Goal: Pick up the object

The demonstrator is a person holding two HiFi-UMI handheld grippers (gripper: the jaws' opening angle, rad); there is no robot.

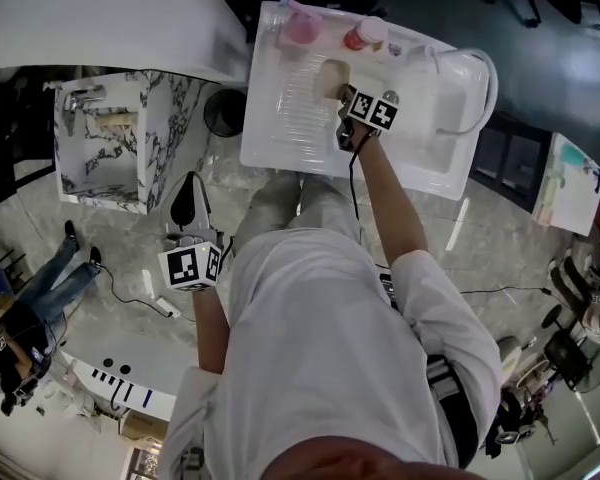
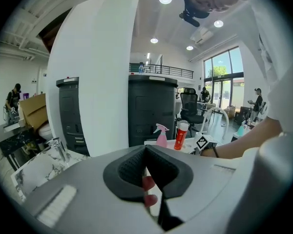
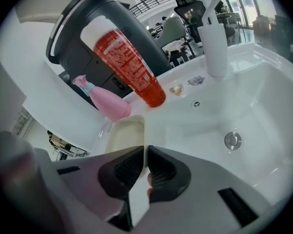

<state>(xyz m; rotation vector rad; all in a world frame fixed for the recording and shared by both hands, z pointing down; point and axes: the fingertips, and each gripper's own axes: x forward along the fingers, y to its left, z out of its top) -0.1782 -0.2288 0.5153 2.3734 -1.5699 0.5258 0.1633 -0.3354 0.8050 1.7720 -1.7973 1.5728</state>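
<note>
Since the right tongs [image 3: 145, 150] are clenched on the near rim of the cream dish [image 3: 124, 135], with one jaw inside the wall and one outside, the step in hand is the lift itself. The dish lies flat on the white bench [image 1: 280, 138] toward its back edge, just in front of the pink spray bottle [image 3: 105, 104] and the red bottle [image 3: 129, 57], with the basin [image 3: 263, 111] to its right.

A hold on one thin wall will likely let the far end sag, so raise it slowly and straight up, keeping the wrist steady until the whole base is off the bench. If the dish swings or slips in the pads, set it down and take a deeper bite on the rim.

Both bottles stand close behind the dish. Draw it up and toward the front edge, not forward, or the far end may knock them over.

The left tongs [image 2: 145, 149] are clenched on nothing and hang well away from the bench; they can stay there.
</note>
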